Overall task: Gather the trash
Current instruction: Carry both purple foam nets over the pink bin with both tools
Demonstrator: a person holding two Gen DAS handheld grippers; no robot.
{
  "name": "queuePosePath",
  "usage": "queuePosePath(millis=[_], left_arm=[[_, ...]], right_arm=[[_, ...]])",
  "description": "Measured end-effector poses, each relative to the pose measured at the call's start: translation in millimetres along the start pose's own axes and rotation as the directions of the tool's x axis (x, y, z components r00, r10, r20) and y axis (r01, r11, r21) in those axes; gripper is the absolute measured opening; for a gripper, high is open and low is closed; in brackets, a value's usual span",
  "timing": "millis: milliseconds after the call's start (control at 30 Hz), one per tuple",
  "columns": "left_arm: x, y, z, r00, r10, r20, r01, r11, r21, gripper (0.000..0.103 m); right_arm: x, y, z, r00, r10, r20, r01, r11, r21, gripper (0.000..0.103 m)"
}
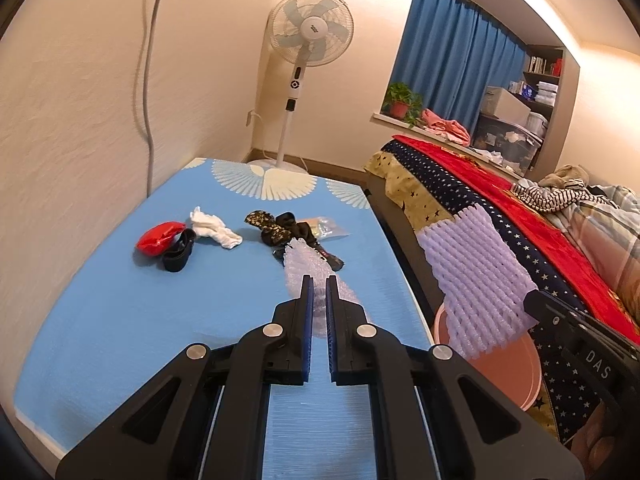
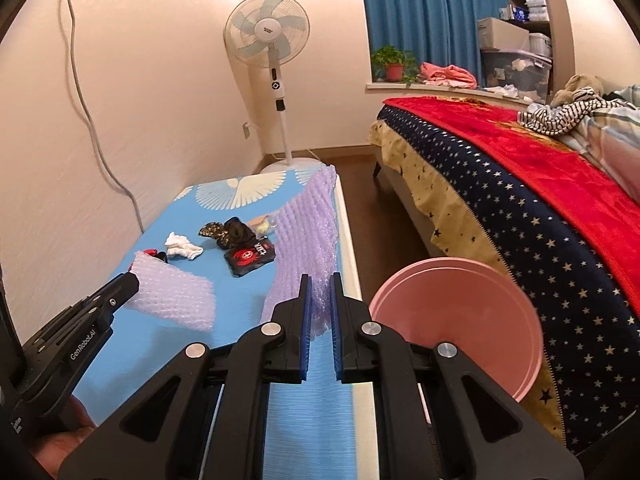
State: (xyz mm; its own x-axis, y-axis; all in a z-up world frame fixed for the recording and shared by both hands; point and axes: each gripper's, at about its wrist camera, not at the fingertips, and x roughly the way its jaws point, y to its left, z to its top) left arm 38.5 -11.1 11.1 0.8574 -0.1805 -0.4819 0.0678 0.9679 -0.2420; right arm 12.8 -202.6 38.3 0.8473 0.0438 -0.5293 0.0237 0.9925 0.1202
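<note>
While both claws are loaded, nothing is in the pink bin [image 2: 500, 320] yet as far as I can see; its visible inside looks bare. Left gripper [image 1: 319, 280] is clamped on a piece of bubble wrap [image 1: 300, 268], held over the blue table [image 1: 160, 320]. Right gripper [image 2: 321, 280] is clamped on a purple foam net [image 2: 308, 232], up in the air at the table edge nearest the bin. The bin sits just off that edge, between table and bed [image 2: 540, 184].

Left on the table, farther from the bin: red wrapper [image 1: 160, 237], white tissue [image 1: 214, 227], black packet [image 2: 250, 258], clear plastic bag [image 1: 328, 229]. Judgement: early stage, two drops pending, several pickups remaining.
</note>
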Motion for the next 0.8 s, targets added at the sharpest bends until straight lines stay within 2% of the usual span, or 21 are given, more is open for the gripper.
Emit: queuePosePath(millis=[367,800], left_arm=[[8,-8,-1,1.000,-0.023,-0.003,0.023,0.999,0.028,0.006],[23,-30,-4,0.999,-0.049,-0.012,0.050,0.996,0.072,0.006]], right_arm=[[-3,-10,1,0.998,-0.054,0.011,0.054,0.998,0.010,0.009],[4,-37,5,0.983,-0.186,0.003,0.186,0.981,0.057,0.009]])
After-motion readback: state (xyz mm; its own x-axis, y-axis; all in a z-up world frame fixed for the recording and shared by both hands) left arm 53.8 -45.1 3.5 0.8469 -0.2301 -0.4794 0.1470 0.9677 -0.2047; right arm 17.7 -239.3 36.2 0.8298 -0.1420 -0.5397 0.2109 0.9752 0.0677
